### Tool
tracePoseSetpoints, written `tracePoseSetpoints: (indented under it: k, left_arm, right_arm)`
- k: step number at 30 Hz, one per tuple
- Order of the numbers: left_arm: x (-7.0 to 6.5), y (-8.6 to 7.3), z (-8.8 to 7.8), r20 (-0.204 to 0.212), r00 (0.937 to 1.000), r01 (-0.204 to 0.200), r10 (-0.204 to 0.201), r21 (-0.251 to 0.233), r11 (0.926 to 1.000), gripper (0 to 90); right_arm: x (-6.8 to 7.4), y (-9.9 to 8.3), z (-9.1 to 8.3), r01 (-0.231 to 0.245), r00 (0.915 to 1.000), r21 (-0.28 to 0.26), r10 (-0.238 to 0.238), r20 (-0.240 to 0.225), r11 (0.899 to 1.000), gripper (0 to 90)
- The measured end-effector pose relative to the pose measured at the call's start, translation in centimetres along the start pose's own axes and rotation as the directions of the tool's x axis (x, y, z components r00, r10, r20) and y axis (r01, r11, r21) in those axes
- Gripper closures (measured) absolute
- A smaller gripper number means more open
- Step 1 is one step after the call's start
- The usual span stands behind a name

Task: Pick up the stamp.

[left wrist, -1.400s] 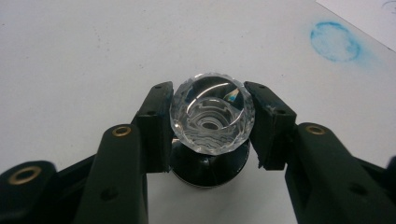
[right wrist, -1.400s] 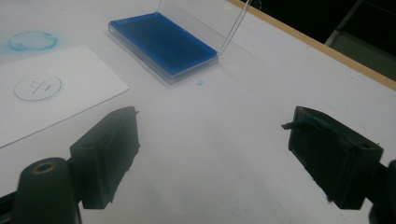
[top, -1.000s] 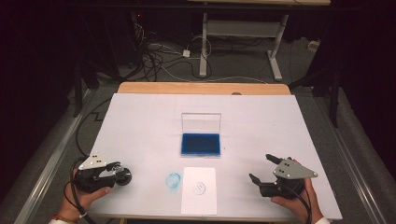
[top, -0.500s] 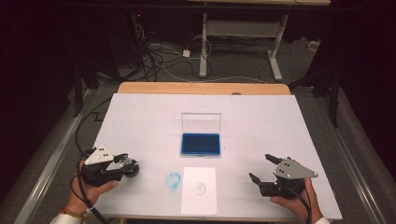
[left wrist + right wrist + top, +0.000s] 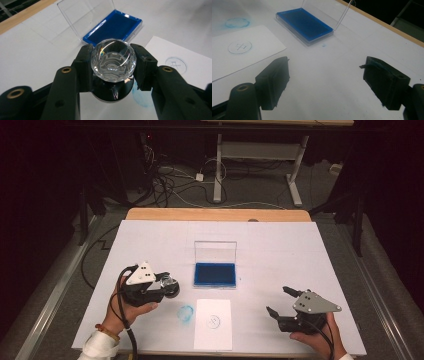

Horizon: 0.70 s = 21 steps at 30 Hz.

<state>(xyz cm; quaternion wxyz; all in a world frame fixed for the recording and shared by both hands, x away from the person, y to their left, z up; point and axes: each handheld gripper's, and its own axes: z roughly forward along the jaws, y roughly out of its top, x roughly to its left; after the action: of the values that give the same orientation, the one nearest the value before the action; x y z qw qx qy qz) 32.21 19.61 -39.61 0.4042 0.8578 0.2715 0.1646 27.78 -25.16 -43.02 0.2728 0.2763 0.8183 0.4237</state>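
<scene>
Stamp [image 5: 113,61] pinched in my left fingers [image 5: 86,67], off the counter [image 5: 150,250] near its front-left, beside the ink pad [image 5: 215,275]. Right fingers [image 5: 274,80] spread, just been closing, nothing between.

A white sheet [image 5: 150,240] covers the wooden table [image 5: 215,214], whose bare edge shows at the side far from the hand-held grippers. Past that edge lies a grey floor [image 5: 260,190] strewn with cables [image 5: 175,180], where a white desk frame [image 5: 255,155] stands. The room around is dark; metal rails [image 5: 50,295] flank the table.
</scene>
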Motion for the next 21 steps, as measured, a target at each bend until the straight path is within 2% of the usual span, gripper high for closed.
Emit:
tracePoseSetpoints:
  k: [3, 5, 6, 8, 10, 12, 17, 18, 20, 21]
  left_arm:
    - [0.0, 0.6, 0.6, 0.008, 0.9999, -0.009, 0.009, -0.027, 0.9996, 54.3]
    - [0.1, 1.3, 1.0, -0.009, 0.9998, -0.020, 0.020, -0.059, 0.9981, 54.3]
    - [0.2, 1.4, 1.0, -0.019, 0.9996, -0.021, 0.020, -0.105, 0.9943, 54.3]
    - [0.9, 2.0, 1.4, -0.020, 0.9998, -0.008, 0.005, -0.149, 0.9888, 54.3]
    - [1.8, 2.5, 2.0, -0.010, 0.9999, -0.005, 0.003, -0.151, 0.9885, 54.3]
    - [2.3, 3.0, 2.8, -0.022, 0.9996, -0.019, 0.016, -0.134, 0.9908, 54.3]
    - [2.9, 3.6, 4.8, -0.022, 0.9992, -0.035, 0.033, -0.102, 0.9942, 54.3]
    - [3.0, 3.7, 5.2, -0.017, 0.9992, -0.038, 0.036, -0.096, 0.9946, 54.3]
    - [3.1, 3.8, 5.4, 0.024, 0.9994, -0.021, 0.024, -0.114, 0.9933, 54.3]
    - [3.0, 3.8, 5.4, 0.026, 0.9993, -0.026, 0.029, -0.110, 0.9936, 54.3]
  right_arm:
    - [-0.1, 0.0, 0.0, -0.001, 1.0000, 0.000, 0.001, 0.002, 1.000, 20.0]
    - [-0.2, 0.0, 0.0, -0.005, 0.9999, -0.010, 0.005, -0.010, 1.000, 18.6]
    - [-0.3, 0.0, 0.0, -0.003, 0.9997, -0.021, 0.003, -0.024, 1.000, 18.0]
    - [-0.2, 0.2, 0.1, 0.002, 0.9994, -0.031, -0.003, -0.033, 1.000, 18.2]
    - [-0.2, 0.5, 0.3, 0.005, 0.9993, -0.031, -0.006, -0.038, 1.000, 18.7]
    - [-0.2, 0.6, 0.5, 0.006, 0.9993, -0.029, -0.007, -0.037, 1.000, 18.8]
    - [-0.4, 1.2, 1.6, -0.001, 0.9986, -0.025, -0.001, -0.052, 1.000, 19.7]
    - [-0.4, 1.2, 1.8, 0.001, 0.9985, -0.025, -0.002, -0.055, 1.000, 20.7]
    - [-0.6, 1.5, 2.3, 0.001, 0.9984, -0.022, -0.002, -0.057, 1.000, 20.8]
    - [-0.8, 1.7, 2.7, -0.001, 0.9987, -0.019, 0.000, -0.052, 1.000, 20.8]
